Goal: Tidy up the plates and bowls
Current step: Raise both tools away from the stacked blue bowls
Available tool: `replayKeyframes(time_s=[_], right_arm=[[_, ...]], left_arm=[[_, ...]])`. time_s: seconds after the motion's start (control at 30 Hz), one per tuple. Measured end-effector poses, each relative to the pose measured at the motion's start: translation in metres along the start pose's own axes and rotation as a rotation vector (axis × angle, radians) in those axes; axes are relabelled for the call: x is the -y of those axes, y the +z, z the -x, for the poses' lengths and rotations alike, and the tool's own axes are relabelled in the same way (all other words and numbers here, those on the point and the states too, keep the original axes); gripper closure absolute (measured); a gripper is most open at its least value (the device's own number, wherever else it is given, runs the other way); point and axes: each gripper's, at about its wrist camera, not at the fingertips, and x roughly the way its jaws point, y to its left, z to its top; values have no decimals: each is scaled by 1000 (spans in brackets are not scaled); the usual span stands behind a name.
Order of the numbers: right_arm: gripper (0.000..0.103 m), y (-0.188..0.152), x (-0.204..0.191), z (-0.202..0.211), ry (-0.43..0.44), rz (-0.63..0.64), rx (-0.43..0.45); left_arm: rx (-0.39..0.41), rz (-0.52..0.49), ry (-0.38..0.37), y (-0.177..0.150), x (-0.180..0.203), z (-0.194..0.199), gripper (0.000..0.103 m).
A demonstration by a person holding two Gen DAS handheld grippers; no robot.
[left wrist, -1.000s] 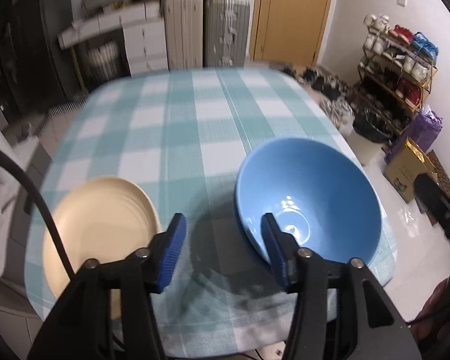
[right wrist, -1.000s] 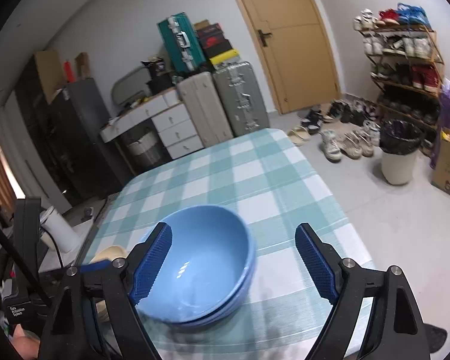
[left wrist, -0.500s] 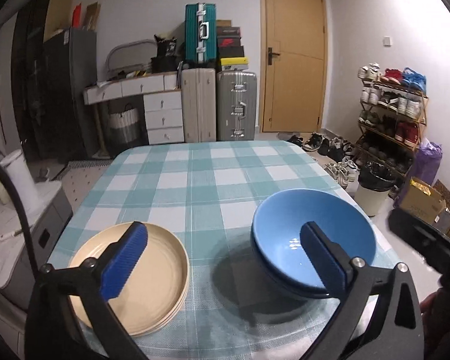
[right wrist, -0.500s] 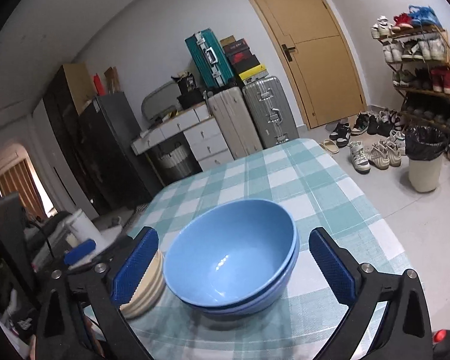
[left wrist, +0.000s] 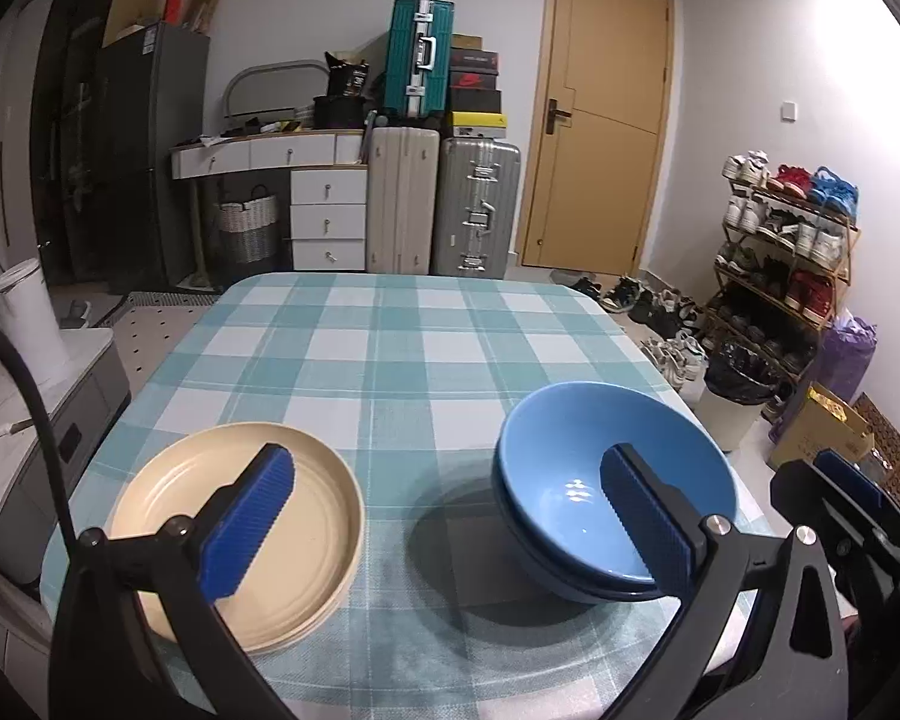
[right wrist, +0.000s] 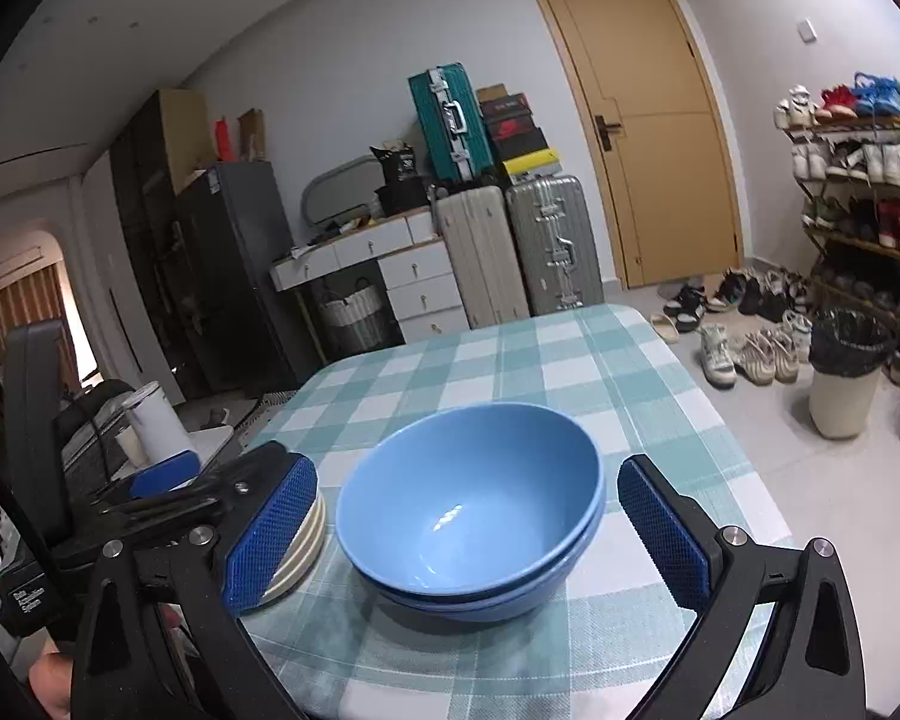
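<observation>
Two blue bowls (left wrist: 576, 480) sit nested on the checked tablecloth (left wrist: 402, 354) at the near right; they also show in the right wrist view (right wrist: 468, 498). A stack of cream plates (left wrist: 330, 516) lies at the near left, and its edge shows in the right wrist view (right wrist: 306, 540). My left gripper (left wrist: 447, 522) is open and empty, held above the gap between plates and bowls. My right gripper (right wrist: 465, 540) is open and empty, its jaws wide apart on either side of the bowls and nearer than them.
Suitcases (left wrist: 438, 204), a white drawer unit (left wrist: 324, 216) and a door (left wrist: 600, 126) stand beyond the table's far edge. A shoe rack (left wrist: 786, 252) and a bin (left wrist: 732, 390) are on the right. A white cabinet with a kettle (left wrist: 30, 324) is on the left.
My left gripper has opened wide and pulled back and up from the bowls. My right gripper has drawn back slightly and stayed open. The bowls and plates have not moved.
</observation>
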Motion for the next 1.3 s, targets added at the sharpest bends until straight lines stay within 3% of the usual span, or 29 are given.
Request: replayKeyframes(time_s=[0.2, 0.5, 0.77, 0.93, 1.0, 1.1, 1.17, 1.23, 1.3], right_arm=[[1, 1, 12, -3, -17, -45, -18], [1, 6, 32, -26, -55, -118, -80], [1, 13, 72, -71, -72, -258, -193], [1, 10, 94, -104, 10, -385, -308], [1, 10, 101, -110, -12, -418, -316], [3, 6, 112, -121, 8, -481, -346], [7, 3, 117, -127, 16, -509, -371], [17, 0, 122, -135, 42, -543, -404], [19, -3, 124, -141, 51, -570, -430]], left_arm=[[11, -1, 20, -1, -1, -1, 0], [-98, -7, 13, 5, 11, -36, 0], [-299, 70, -78, 10, 13, -87, 0], [-474, 173, -235, 17, 3, -123, 1], [-541, 260, -305, 18, -5, -136, 1], [-597, 256, -284, 19, -3, -146, 1], [-647, 227, -275, 15, 4, -154, 1], [-673, 212, -276, 12, 8, -158, 1], [-696, 178, -271, 9, 14, -161, 1]])
